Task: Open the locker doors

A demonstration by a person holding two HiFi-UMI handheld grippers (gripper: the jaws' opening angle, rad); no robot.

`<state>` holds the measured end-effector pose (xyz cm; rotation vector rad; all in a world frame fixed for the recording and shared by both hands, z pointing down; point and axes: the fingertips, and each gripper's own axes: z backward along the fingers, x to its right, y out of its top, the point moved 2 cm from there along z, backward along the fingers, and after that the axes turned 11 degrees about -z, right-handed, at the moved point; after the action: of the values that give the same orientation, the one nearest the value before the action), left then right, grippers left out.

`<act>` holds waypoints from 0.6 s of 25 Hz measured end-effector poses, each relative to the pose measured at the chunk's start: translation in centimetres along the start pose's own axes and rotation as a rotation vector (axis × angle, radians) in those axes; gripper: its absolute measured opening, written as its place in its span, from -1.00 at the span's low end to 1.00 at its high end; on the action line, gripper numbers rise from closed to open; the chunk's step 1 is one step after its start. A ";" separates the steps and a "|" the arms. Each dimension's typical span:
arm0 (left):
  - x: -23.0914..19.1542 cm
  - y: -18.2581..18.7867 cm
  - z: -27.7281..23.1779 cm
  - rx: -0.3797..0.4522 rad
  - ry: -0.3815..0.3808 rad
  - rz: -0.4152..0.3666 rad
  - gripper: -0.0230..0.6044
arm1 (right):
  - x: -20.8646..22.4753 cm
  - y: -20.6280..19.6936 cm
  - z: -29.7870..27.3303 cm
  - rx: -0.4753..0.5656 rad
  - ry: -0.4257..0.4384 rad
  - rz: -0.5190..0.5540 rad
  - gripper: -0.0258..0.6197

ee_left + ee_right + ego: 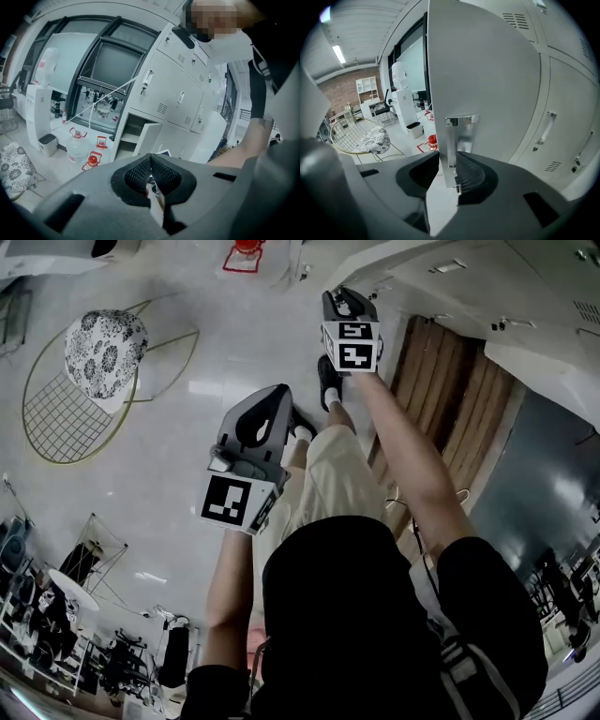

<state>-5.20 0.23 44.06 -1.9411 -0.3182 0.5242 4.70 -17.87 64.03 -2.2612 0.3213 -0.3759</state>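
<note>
A pale, glossy tiled floor (187, 437) runs under a workroom with tall dark-framed windows, and a gold wire chair (52, 427) with a black-and-white floral cushion (103, 348) stands off to the left. The task's bank of lockers (176, 89) fills the far right. It is smooth grey-white painted sheet metal, made up of flat rectangular doors, each with a slim chrome bar handle and a small louvred vent. The job looks partly done. In the left gripper view one lower compartment stands open, its door (149, 138) swung out and a bare shelf showing inside, and another leaf further right (213, 133) also hangs outward. The upper doors (157, 77) and the neighbouring ones on the right in the right gripper view (562, 122) are closed and remain to be opened. The right gripper (449, 176) is at work on one door (487, 70), seen nearly edge-on as a broad matte slab. Its jaws appear to be clamped round that door's free edge just below the bright, square-shouldered chrome handle (452, 140), and the leaf fills the gap between the ribbed black pads. The left gripper (151, 161) hangs back from the lockers, its cross-hatched rubber pads meeting at the tips with nothing held. Clear plastic water jugs with red caps (77, 145) stand on the floor near the window.
</note>
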 end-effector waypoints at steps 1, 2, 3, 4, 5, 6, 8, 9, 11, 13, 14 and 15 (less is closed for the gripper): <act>0.2 -0.1 0.2 -0.002 -0.006 -0.002 -0.88 | 0.0 -0.2 0.2 -0.001 -0.001 0.002 -0.56; 0.3 -0.2 0.4 -0.003 -0.012 -0.005 -0.88 | 0.1 -0.4 0.4 -0.005 -0.005 0.004 -0.56; 0.4 -0.3 0.6 -0.004 -0.017 -0.008 -0.88 | 0.1 -0.5 0.6 -0.009 -0.011 0.006 -0.56; 0.5 -0.4 0.8 -0.005 -0.022 -0.010 -0.88 | 0.2 -0.7 0.9 -0.013 -0.019 0.008 -0.56; 0.6 -0.5 0.9 -0.006 -0.027 -0.012 -0.88 | 0.3 -0.8 1.2 -0.016 -0.027 0.007 -0.56; 0.7 -0.5 1.0 -0.007 -0.032 -0.015 -0.88 | 0.4 -0.9 1.4 -0.016 -0.035 0.004 -0.56; 1.0 -0.6 1.1 -0.006 -0.043 -0.023 -0.88 | 0.6 -1.2 1.9 -0.011 -0.048 -0.005 -0.56; 1.2 -0.6 1.1 -0.005 -0.049 -0.027 -0.88 | 0.8 -1.4 2.2 -0.010 -0.054 -0.010 -0.56; 1.6 -0.5 1.2 -0.003 -0.063 -0.034 -0.88 | 1.2 -2.0 2.9 -0.019 -0.068 -0.020 -0.56; 2.0 -0.3 1.4 -0.003 -0.077 -0.042 -0.88 | 1.6 -2.7 3.7 -0.031 -0.080 -0.030 -0.57; 2.2 -0.3 1.4 -0.002 -0.084 -0.047 -0.88 | 1.8 -2.9 4.2 -0.033 -0.086 -0.035 -0.58; 2.4 -0.2 1.5 0.001 -0.090 -0.050 -0.88 | 2.1 -3.1 4.6 -0.032 -0.092 -0.037 -0.59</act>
<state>-3.86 2.53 43.24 -1.9072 -0.4229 0.5798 8.62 -13.50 63.80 -2.3099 0.2394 -0.2861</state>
